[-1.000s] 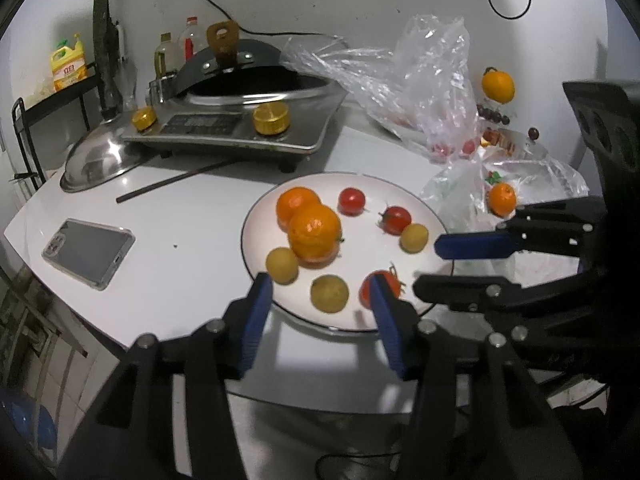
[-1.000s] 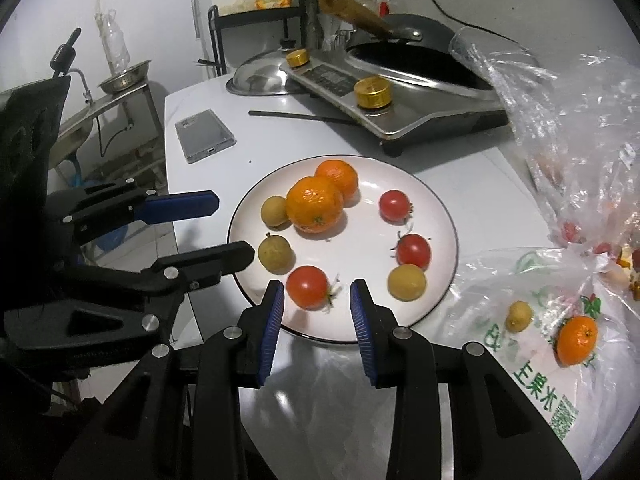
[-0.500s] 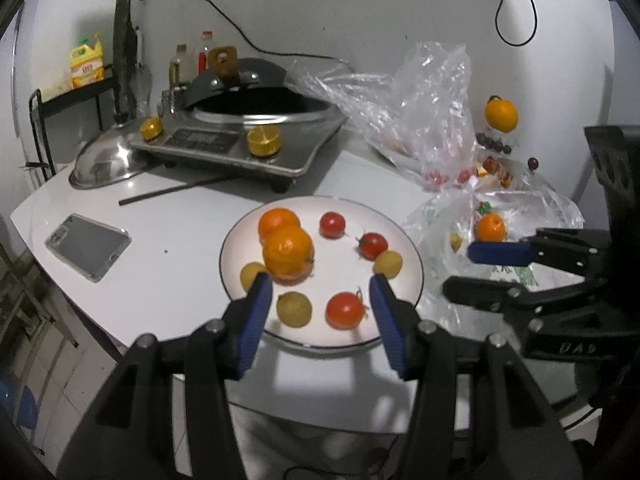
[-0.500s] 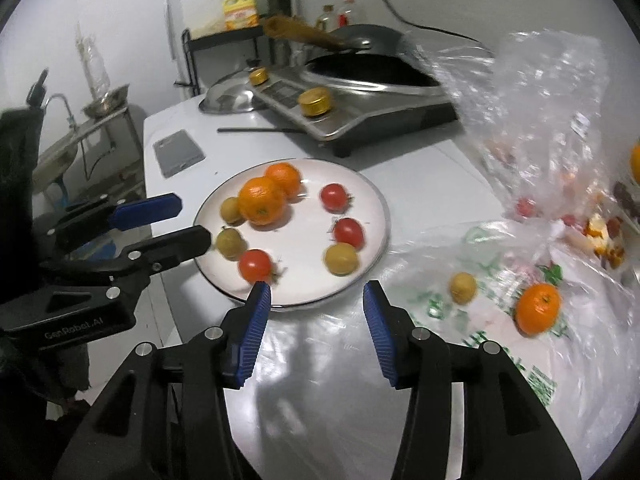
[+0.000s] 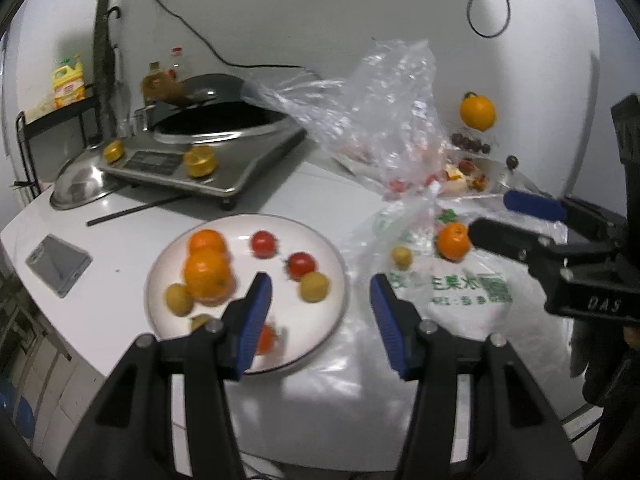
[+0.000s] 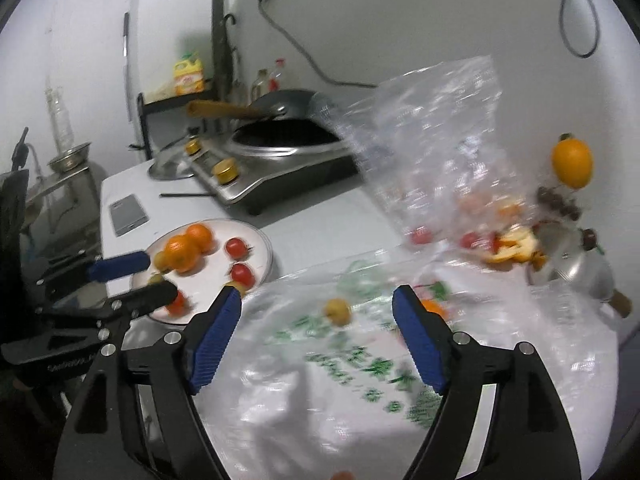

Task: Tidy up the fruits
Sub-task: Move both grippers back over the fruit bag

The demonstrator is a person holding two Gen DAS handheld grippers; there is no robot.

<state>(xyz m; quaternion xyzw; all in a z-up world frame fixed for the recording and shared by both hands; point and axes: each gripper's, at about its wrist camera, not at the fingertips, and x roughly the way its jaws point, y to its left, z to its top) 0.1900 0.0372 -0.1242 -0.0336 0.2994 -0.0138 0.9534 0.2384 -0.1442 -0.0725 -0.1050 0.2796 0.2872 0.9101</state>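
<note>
Right gripper (image 6: 316, 336) has swung off the plate (image 5: 324, 240) toward the printed bag (image 6: 360, 360), jaws opening, nothing between them. Plate holds oranges, tomatoes and yellow fruits; a small yellow fruit (image 6: 338, 311) and orange (image 5: 453, 241) remain on the bag. Left gripper (image 5: 320, 324) hangs partly spread, empty.

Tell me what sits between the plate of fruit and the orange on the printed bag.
A small yellow fruit lies between the plate and the orange, on the printed plastic bag; the left wrist view shows it.
</note>
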